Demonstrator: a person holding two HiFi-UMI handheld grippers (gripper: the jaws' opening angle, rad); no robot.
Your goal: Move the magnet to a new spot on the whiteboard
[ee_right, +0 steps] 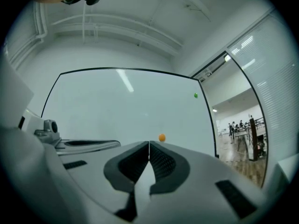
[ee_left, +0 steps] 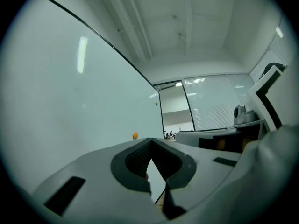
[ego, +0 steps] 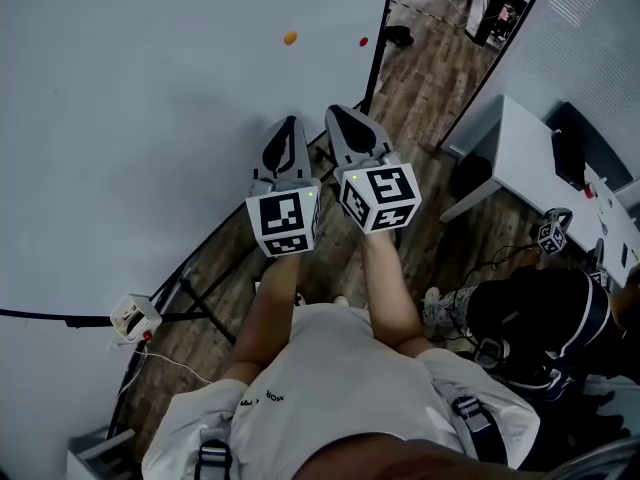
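Left gripper [ego: 289,125] and right gripper [ego: 342,115] side by side, jaws pressed together, empty. Ahead, apart from both: orange magnet [ego: 290,38] on whiteboard [ego: 140,118], in direct line. Second magnet [ego: 363,41] near board's edge, colour unclear, possibly red. Desk [ego: 515,153] off right.

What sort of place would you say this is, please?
Probably an office or lab room: a large standing whiteboard with an orange magnet on it, a white desk on a wood-look floor, and a glass partition with blinds at the side.
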